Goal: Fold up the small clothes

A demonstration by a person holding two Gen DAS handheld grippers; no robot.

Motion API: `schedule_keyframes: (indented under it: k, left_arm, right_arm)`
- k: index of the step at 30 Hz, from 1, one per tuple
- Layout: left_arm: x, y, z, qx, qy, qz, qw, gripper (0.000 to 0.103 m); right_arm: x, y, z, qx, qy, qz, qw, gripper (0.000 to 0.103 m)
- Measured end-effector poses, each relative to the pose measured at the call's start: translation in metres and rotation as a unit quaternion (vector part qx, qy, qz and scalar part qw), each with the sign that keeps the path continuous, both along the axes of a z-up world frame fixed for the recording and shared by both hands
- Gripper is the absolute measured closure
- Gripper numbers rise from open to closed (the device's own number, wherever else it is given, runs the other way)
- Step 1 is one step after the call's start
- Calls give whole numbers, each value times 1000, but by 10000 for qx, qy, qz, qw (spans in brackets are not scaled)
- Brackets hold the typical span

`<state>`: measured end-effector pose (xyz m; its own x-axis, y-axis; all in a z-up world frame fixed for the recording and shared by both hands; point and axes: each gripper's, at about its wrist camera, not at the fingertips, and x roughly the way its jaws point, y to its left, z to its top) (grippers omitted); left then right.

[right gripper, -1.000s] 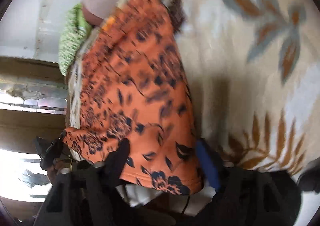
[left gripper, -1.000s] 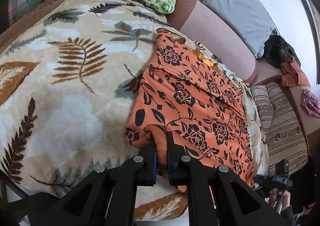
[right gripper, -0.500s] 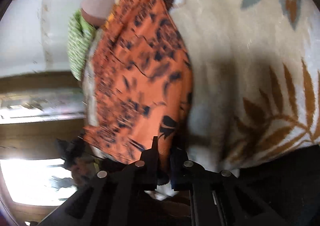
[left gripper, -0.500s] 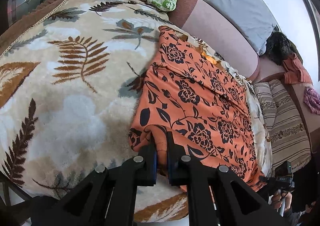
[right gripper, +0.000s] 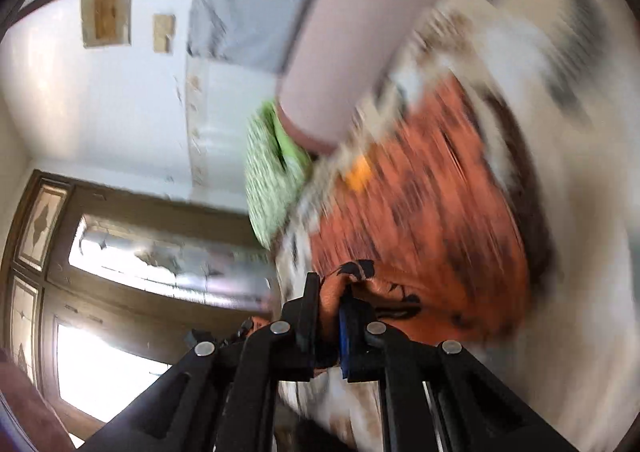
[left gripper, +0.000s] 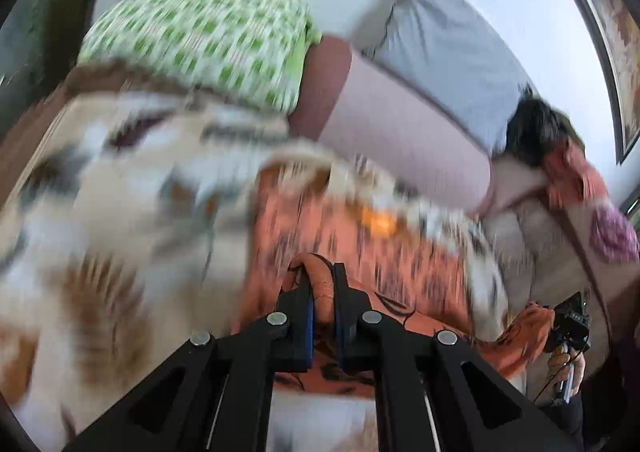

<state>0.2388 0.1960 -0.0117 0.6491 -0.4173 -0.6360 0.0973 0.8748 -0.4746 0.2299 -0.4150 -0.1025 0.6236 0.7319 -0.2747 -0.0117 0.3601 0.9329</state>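
An orange garment with black flowers lies on a cream leaf-patterned blanket; both views are blurred by motion. My left gripper is shut on a bunched near corner of the garment and holds it lifted above the rest. My right gripper is shut on the other near corner of the garment, also lifted. The right gripper shows in the left wrist view at the lower right, with garment edge hanging beside it.
A green checked pillow, a pink bolster and a grey pillow lie at the bed's head by the white wall. Other clothes are piled at the right. A wooden window frame shows left in the right view.
Both grippers have lifted their corners of the garment and swung them toward the pillows, so the near edge now rises over the rest. The right gripper closed on its corner a second ago.
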Motion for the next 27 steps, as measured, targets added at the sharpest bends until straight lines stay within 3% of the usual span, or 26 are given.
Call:
schedule_keyframes:
  k: [1,3,4,5,6,8,10,11,15,19,20,21,22,23,24,25,27]
  left_arm:
    - [28,-2,0,45,34,80,10000,94]
    - [89,-3,-20,-16,380,293,9988,82]
    - [111,-4,-31,59,418,359,9985,52]
    - [133,-5,-49,177,597,493,9968,29]
    - [148,-2,-69,347,962,828,9913,30]
    - [149,4,-87,353,1187,1020,9870,29]
    - [130,8,-91,542,970,888,9898,29]
    - [112,8,-90,839,864,754,9898,29]
    - [64,-3,-97,841,831,-51,9930,29]
    - [47,-32,-122,1195,992,-537,9864,31]
    - [53,-39,-139,1272,1337,-586,9811,53]
    - [55,-43,-153,1266,1610,-576,9771,69]
    - [56,-43,-157,1224,1646,-509,9774,70]
    - [57,-44,-157,1231,1585,-437,9787,75]
    - [59,-46,-155,1245,1625,-428,9779,81]
    - [60,-48,-153,1246,1642,-421,9776,86]
    - [61,-56,-142,1448,1616,-349,9756,89]
  right_arm:
    - [33,-3,0,-42,38,-91,9999,94]
    - [87,-12,-17,-195,409,-236,9987,90]
    - [107,-13,-31,-291,596,-366,9971,74]
    - [120,-15,-48,-388,854,-545,9941,56]
    - [127,-12,-66,-585,1209,-692,9885,23]
    - [118,-7,-85,-762,1432,-806,9835,23]
    - [102,-2,-85,-1114,1286,-659,9832,23]
    - [93,-1,-82,-1370,1232,-665,9806,23]
    - [70,5,-78,-1781,1128,-331,9770,23]
    - [79,34,-88,-2250,1046,271,9683,23]
    - [82,40,-95,-2477,1137,379,9614,23]
    - [86,44,-107,-2660,1393,436,9529,25]
    - [87,46,-111,-2724,1445,417,9504,27]
    - [89,53,-108,-2917,1408,457,9450,33]
    - [91,58,-104,-3071,1437,563,9391,68]
    - [92,59,-102,-2980,1504,618,9406,82]
    - [92,64,-91,-3107,1456,608,9373,85]
